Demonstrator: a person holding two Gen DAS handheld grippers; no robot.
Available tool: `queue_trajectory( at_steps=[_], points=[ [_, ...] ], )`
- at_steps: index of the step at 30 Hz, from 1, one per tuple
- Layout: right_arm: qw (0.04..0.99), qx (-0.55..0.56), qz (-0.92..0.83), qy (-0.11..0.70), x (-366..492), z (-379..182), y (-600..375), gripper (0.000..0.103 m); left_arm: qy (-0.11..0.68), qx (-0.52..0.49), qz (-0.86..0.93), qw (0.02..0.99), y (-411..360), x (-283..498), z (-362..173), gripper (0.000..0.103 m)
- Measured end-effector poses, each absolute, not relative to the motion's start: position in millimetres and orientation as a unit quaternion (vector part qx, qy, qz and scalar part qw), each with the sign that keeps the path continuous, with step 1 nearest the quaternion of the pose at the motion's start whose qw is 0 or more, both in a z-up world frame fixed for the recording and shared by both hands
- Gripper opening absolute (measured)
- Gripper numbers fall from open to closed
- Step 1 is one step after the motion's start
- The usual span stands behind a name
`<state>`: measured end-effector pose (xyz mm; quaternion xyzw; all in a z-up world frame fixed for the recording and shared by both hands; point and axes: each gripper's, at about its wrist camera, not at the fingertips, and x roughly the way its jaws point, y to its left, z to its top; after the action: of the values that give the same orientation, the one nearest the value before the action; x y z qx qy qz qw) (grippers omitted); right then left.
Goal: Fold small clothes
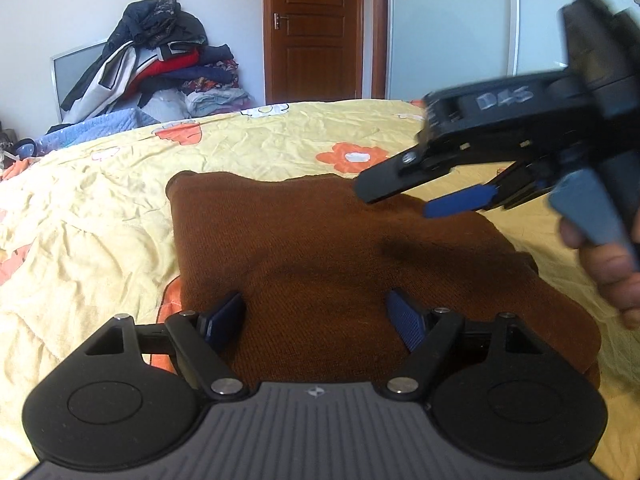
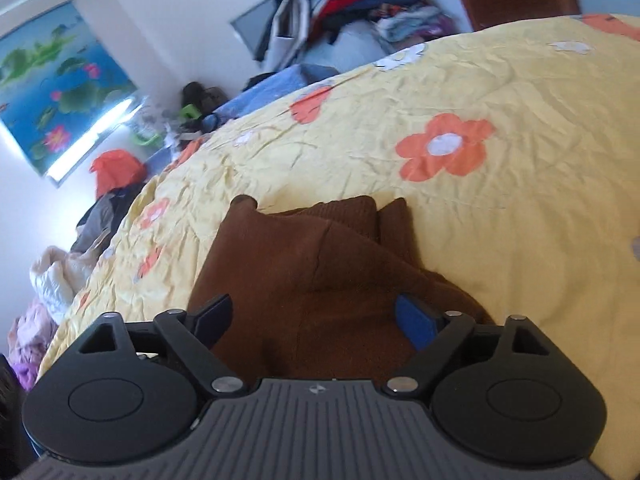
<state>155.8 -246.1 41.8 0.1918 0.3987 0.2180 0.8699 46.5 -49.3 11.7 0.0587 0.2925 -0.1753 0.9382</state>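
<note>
Both grippers' fingers (image 1: 224, 316) spread wide over brown garment (image 1: 320, 248), empty.

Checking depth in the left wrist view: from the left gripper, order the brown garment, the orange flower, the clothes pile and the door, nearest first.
1. Brown garment, right under the left gripper.
2. Orange flower, just beyond the garment, right of centre.
3. Clothes pile, past the bed, far left.
4. Door, back wall, centre.

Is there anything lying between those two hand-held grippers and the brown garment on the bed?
Nothing visible. The brown garment lies bare on the yellow bedspread, with the left hand-held gripper and right hand-held gripper open directly over it.
</note>
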Motion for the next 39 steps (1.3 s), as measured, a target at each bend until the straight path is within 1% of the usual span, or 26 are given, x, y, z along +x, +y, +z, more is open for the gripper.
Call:
queue_trajectory(
  at_steps=[2, 4, 5, 6, 7, 9, 11, 13, 14, 15, 18, 20, 22, 24, 25, 26, 27, 28, 29, 30, 33, 35, 37, 38, 39],
  points=[
    [0.879, 0.176, 0.219, 0.385, 143, 52, -241, 0.087, 0.291, 0.058, -0.173, 0.939, -50, 46, 11, 0.079],
    [0.881, 0.168, 0.233, 0.375, 131, 55, -238, 0.094, 0.291, 0.061, -0.172, 0.939, -50, 46, 11, 0.079],
    [0.879, 0.165, 0.232, 0.384, 133, 49, -237, 0.095, 0.292, 0.062, -0.172, 0.939, -50, 46, 12, 0.079],
    [0.878, 0.156, 0.225, 0.393, 137, 38, -237, 0.094, 0.292, 0.063, -0.172, 0.939, -51, 45, 12, 0.079],
    [0.887, 0.137, 0.221, 0.382, 138, 33, -238, 0.094, 0.291, 0.064, -0.171, 0.939, -51, 45, 12, 0.079],
    [0.889, 0.128, 0.202, 0.392, 142, 33, -237, 0.094, 0.289, 0.061, -0.168, 0.941, -50, 42, 14, 0.080],
    [0.886, 0.141, 0.199, 0.394, 137, 45, -236, 0.094, 0.283, 0.031, -0.166, 0.944, -38, 33, 21, 0.080],
    [0.890, 0.156, 0.216, 0.370, 120, 61, -242, 0.095, 0.279, -0.022, -0.177, 0.944, -14, 25, 30, 0.080],
    [0.891, 0.169, 0.224, 0.358, 111, 66, -248, 0.100, 0.280, -0.055, -0.182, 0.941, 1, 24, 34, 0.081],
    [0.890, 0.182, 0.225, 0.353, 106, 69, -257, 0.103, 0.287, -0.091, -0.187, 0.935, 18, 28, 38, 0.081],
    [0.882, 0.219, 0.195, 0.368, 108, 60, -290, 0.103, 0.330, -0.183, -0.176, 0.909, 61, 63, 42, 0.082],
    [0.873, 0.239, 0.150, 0.397, 121, 46, -308, 0.103, 0.360, -0.211, -0.178, 0.891, 73, 92, 38, 0.081],
    [0.853, 0.262, 0.144, 0.428, 138, 32, -316, 0.103, 0.390, -0.211, -0.181, 0.878, 69, 119, 33, 0.081],
    [0.849, 0.273, 0.156, 0.424, 149, 28, -314, 0.103, 0.425, -0.185, -0.178, 0.868, 53, 144, 24, 0.080],
    [0.843, 0.277, 0.163, 0.431, 156, 25, -310, 0.103, 0.428, -0.161, -0.172, 0.873, 45, 153, 21, 0.078],
    [0.841, 0.280, 0.173, 0.430, 163, 24, -305, 0.101, 0.424, -0.131, -0.166, 0.881, 34, 159, 20, 0.068],
    [0.839, 0.275, 0.185, 0.431, 169, 21, -300, 0.088, 0.424, -0.103, -0.163, 0.885, 24, 163, 20, 0.040],
    [0.842, 0.259, 0.194, 0.431, 173, 21, -293, 0.073, 0.427, -0.085, -0.164, 0.885, 15, 166, 21, 0.025],
    [0.836, 0.245, 0.199, 0.448, 178, 20, -287, 0.023, 0.420, -0.071, -0.165, 0.890, 7, 165, 25, 0.023],
    [0.837, 0.237, 0.200, 0.451, 179, 21, -284, 0.026, 0.401, -0.051, -0.168, 0.899, 1, 161, 33, 0.022],
    [0.863, 0.210, 0.221, 0.402, 164, 42, -291, 0.023, 0.332, 0.002, -0.188, 0.925, -16, 147, 53, 0.021],
    [0.879, 0.199, 0.205, 0.381, 157, 47, -303, 0.020, 0.335, 0.043, -0.179, 0.924, -30, 154, 47, 0.021],
    [0.875, 0.209, 0.177, 0.400, 165, 30, -312, 0.021, 0.356, 0.084, -0.147, 0.919, -40, 163, 27, 0.027],
    [0.869, 0.224, 0.170, 0.408, 168, 20, -316, 0.028, 0.360, 0.077, -0.137, 0.920, -36, 161, 23, 0.029],
    [0.866, 0.248, 0.166, 0.401, 166, 16, -321, 0.038, 0.353, 0.059, -0.135, 0.924, -26, 153, 24, 0.032]
  ],
)
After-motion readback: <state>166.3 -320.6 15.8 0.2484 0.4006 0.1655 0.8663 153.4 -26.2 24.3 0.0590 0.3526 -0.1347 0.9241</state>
